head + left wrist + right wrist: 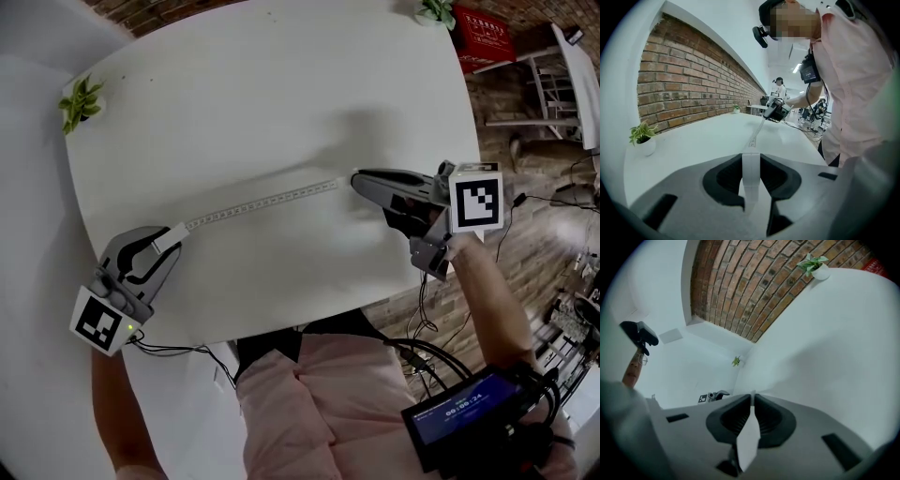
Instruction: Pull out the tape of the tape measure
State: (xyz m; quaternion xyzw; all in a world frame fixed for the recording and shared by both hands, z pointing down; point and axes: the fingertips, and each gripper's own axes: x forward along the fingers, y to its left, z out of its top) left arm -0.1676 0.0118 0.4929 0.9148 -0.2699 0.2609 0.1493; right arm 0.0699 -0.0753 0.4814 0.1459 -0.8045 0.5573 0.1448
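1. L hand-held gripper [174, 242]: jaws nearly closed, clamped on the white case [751, 174] of the tape measure. The case sits upright btw the dark pads, and the tape runs out of its front.
2. R hand-held gripper [357, 178]: jaws almost fully together, pinching the tape's free end. In the right gripper view the white end piece [748, 439] shows edge-on in the slit btw the pads.
3. Containers: a small white pot [645, 146] w/ a green plant [80, 99] at the desk's far-left corner. A second white pot [821, 272] w/ a green plant [436, 10] at the far-right corner. Both stand well apart from the grippers.
4. Tape [262, 200]: pulled out in a straight, taut line from the L gripper near the desk's [281, 84] near-left corner to the R gripper toward the right edge. It crosses the near half of the desk at a slant, R end farther from the near edge. Can't tell if it touches the desk top.
5. The grippers face each other along the tape. In the left gripper view the R one [776, 109] shows at the far end of the strip. In the right gripper view the L one [714, 396] shows small past the jaw tips.
6. Arms: L forearm [117, 394] comes up from the near-left, gripper angled toward the desk's middle, marker cube [103, 322] off the near edge. R forearm [483, 281] reaches in over the right edge, gripper pointing left, its cube [475, 197] on top.
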